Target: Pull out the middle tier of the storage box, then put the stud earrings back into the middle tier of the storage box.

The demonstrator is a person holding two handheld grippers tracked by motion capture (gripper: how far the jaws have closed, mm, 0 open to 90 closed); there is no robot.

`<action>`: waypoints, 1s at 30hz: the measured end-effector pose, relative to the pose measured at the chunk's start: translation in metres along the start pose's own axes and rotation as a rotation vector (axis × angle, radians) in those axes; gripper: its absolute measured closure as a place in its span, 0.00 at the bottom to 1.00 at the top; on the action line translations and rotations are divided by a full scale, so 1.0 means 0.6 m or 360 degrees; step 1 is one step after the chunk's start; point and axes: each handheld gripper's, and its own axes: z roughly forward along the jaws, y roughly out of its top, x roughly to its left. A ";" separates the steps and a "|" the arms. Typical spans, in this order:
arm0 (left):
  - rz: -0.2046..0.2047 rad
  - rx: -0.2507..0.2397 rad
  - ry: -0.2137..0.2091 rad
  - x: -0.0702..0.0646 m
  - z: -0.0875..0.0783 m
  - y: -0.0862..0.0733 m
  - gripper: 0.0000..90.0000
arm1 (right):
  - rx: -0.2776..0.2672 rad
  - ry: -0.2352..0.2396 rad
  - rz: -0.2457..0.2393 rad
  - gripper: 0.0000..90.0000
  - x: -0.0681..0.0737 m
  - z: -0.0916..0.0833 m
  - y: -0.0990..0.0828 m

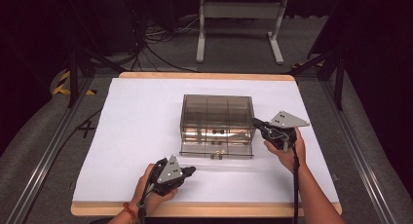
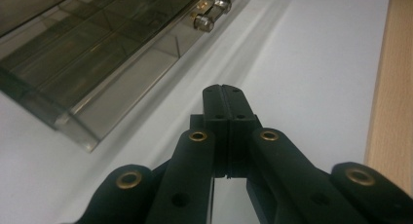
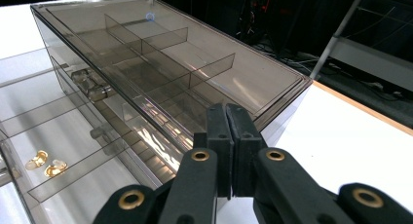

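Note:
A smoky clear drawer box (image 1: 217,109) stands in the middle of the white table top. Its bottom drawer (image 1: 216,150) is pulled out toward me, and two small gold pieces (image 3: 46,163) lie in it. My left gripper (image 1: 192,170) hovers near the front of the table, left of the drawer's front. Its jaws are shut with nothing between them (image 2: 222,90), and the drawer front with its metal knob (image 2: 204,22) lies ahead on the left. My right gripper (image 1: 254,121) is shut and empty, its tips (image 3: 227,112) at the box's (image 3: 160,58) right front corner.
A wooden rim (image 1: 204,208) runs along the table's (image 1: 126,136) near edge, close behind my left hand. Metal rails (image 1: 44,156) flank both sides. Past the far edge are a white stand's legs (image 1: 238,34) and floor cables (image 1: 156,44).

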 end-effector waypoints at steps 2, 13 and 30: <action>0.0005 -0.0011 -0.0011 -0.001 0.007 0.010 1.00 | -0.0007 0.0005 0.0012 1.00 -0.001 0.000 -0.001; 0.0115 -0.0011 -0.0003 -0.005 0.038 0.041 1.00 | -0.0007 0.0017 0.0025 1.00 -0.004 0.004 0.000; 0.0157 -0.0059 0.0069 -0.008 0.054 0.051 1.00 | -0.0024 -0.0012 0.0015 1.00 -0.001 0.004 -0.002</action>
